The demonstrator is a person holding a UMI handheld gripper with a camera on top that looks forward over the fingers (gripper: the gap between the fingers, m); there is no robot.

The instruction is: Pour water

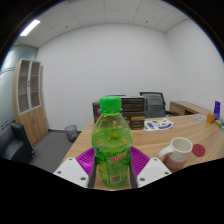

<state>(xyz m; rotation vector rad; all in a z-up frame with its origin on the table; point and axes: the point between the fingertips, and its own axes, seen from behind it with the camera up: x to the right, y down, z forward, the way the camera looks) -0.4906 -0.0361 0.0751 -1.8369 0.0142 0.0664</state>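
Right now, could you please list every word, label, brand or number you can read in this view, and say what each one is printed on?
None can be read.
Green bottle, standing between the fingers of the hand-held gripper: its label shows red and yellow print, too blurred to read.
White mug on the table: no text visible.
Items further back on the table: too small to tell.
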